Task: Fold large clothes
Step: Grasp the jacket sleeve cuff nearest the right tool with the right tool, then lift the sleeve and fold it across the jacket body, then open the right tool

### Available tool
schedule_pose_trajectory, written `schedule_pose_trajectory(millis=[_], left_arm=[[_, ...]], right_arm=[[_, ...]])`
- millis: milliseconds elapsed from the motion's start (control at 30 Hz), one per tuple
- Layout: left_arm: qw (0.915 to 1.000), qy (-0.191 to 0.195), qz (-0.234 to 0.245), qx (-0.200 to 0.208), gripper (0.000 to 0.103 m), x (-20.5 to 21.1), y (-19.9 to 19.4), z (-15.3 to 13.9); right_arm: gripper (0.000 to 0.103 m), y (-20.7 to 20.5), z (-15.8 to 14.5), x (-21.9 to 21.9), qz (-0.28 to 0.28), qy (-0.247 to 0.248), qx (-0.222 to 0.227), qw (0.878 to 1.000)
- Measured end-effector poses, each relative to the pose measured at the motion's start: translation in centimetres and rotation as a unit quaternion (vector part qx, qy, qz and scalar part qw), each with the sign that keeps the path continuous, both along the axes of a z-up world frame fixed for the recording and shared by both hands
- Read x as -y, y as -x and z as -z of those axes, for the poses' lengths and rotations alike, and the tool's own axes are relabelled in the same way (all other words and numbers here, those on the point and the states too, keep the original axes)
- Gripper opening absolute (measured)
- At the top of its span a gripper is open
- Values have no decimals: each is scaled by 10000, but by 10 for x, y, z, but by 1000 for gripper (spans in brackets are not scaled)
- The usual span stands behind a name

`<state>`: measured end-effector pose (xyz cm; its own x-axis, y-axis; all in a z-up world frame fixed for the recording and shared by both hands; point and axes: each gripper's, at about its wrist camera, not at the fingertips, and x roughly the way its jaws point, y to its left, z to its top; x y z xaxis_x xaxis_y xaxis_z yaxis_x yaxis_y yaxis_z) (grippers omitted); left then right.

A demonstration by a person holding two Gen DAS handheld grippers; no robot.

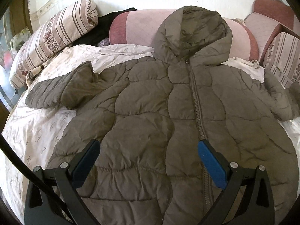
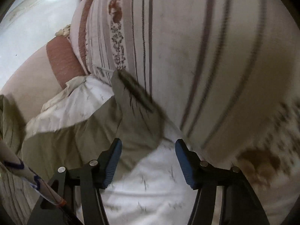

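You are folding the jacket (image 1: 168, 112), lying zipped and face up on the bedsheet (image 1: 33, 131). Your left gripper (image 1: 149, 150) is hovering wide open over its hem. Your right gripper (image 2: 148, 150), jaws apart and empty, is nearing the sleeve cuff (image 2: 135, 101) at twelve o'clock; pinch the cuff alone, not the sheet. Blur is hiding the cuff's edge, and the striped pillow (image 2: 187, 56) is crowding in at two o'clock

The left wrist view looks steeply down from the hem end of the grey-brown quilted hooded jacket (image 1: 168, 103), facing the wall, taking in the whole white patterned bedsheet (image 1: 37, 131). The right wrist view sits close above the jacket's sleeve (image 2: 135, 116), facing a striped floral pillow (image 2: 206, 56). Both share sheet, sleeve and pillow.
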<state>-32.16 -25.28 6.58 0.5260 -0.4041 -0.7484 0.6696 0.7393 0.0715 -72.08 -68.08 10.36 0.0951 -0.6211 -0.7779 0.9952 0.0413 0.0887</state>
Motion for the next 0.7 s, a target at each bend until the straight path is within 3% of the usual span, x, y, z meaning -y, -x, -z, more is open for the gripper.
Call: schedule_pose_trajectory(millis=[100, 200, 233, 333, 500, 700], left_arm=[[10000, -56, 2, 7, 103, 4, -1, 3], [9999, -119, 5, 33, 103, 6, -1, 7], [9999, -134, 8, 30, 103, 6, -1, 7], [9999, -134, -16, 26, 103, 6, -2, 8], [9999, -117, -30, 55, 103, 4, -2, 6], [9999, -5, 13, 148, 103, -3, 3, -3]], right_arm=[[58, -2, 6, 17, -2, 4, -103, 9999], [40, -7, 18, 34, -20, -167, -211, 9996], [29, -6, 21, 38, -10, -187, -178, 9997], [19, -1, 22, 40, 99, -216, -74, 9997], [16, 3, -7, 17, 29, 124, 41, 9999], [16, 14, -74, -18, 5, 548, 145, 9984]])
